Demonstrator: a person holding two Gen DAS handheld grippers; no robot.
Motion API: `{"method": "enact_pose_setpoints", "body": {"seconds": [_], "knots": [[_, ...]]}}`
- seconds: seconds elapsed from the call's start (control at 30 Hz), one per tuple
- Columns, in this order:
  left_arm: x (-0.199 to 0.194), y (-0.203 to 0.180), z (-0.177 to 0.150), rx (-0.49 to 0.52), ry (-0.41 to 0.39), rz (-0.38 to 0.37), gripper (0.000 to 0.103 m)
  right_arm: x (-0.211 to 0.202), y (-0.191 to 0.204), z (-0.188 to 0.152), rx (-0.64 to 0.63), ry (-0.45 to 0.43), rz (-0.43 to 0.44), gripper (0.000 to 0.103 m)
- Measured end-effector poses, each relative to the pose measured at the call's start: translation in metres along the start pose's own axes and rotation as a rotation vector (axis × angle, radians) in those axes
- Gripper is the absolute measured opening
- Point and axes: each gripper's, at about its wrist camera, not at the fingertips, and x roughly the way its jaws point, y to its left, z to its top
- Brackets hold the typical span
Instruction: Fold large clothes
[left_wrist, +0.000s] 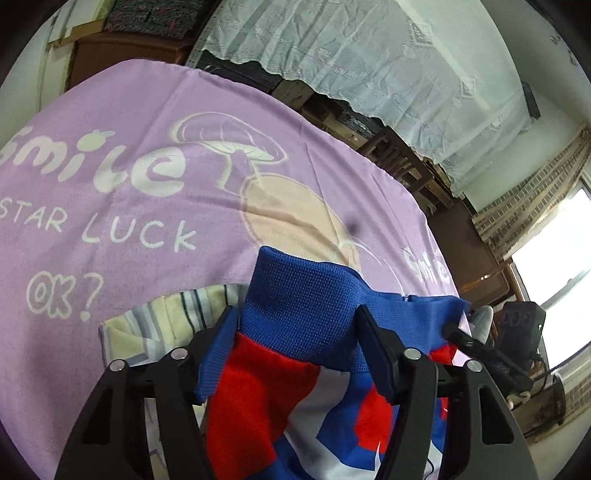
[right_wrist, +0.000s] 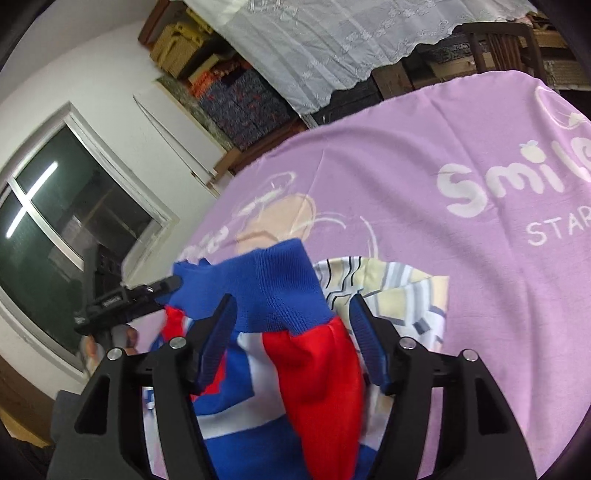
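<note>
Both hands are busy with a red, white and blue jacket (left_wrist: 295, 387) lifted above the lilac blanket (left_wrist: 147, 221) that covers the table. The left hand-held gripper (left_wrist: 299, 332) straddles the blue ribbed knit band (left_wrist: 306, 295) of the garment, its jaws set wide with the cloth bunched between them; from this angle I cannot tell whether the pads truly pinch it. The right hand-held gripper (right_wrist: 291, 317) looks much the same: dark blue textured pads (right_wrist: 364, 332) stand apart on either side of the ribbing and a red panel, and whether they bite is unclear.

I'd judge this an early step: the jacket is hoisted by its ribbed edge, hanging in loose folds rather than lying flat. The next move seems to call for drawing the two grippers apart to stretch that edge taut, then lowering the garment onto the blanket so it spreads smooth before any fold is made.

The ribbing is a thick, stretchy knit with fine vertical ridges; the body panels look smoother and slick, in blocks of red, white and blue. Beneath lies a striped cream, grey and white cloth (left_wrist: 166, 317), crumpled. The blanket is soft, faintly fuzzy, printed with a mushroom and pale lettering.
</note>
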Motion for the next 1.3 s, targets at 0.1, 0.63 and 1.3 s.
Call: {"method": "enact_pose_setpoints", "body": {"seconds": [0.1, 0.63, 1.3], "knots": [[-0.014, -0.004, 0.0, 0.01, -0.04, 0.032, 0.028, 0.019, 0.005, 0.002, 0.003, 0.015, -0.084, 0.017], [0.003, 0.005, -0.002, 0.016, -0.014, 0.244, 0.061, 0.064, 0.007, 0.006, -0.019, 0.012, -0.328, 0.015], [-0.014, -0.084, -0.05, 0.314, -0.066, 0.251, 0.066, 0.026, 0.083, -0.021, -0.048, -0.012, 0.048, 0.018]]}}
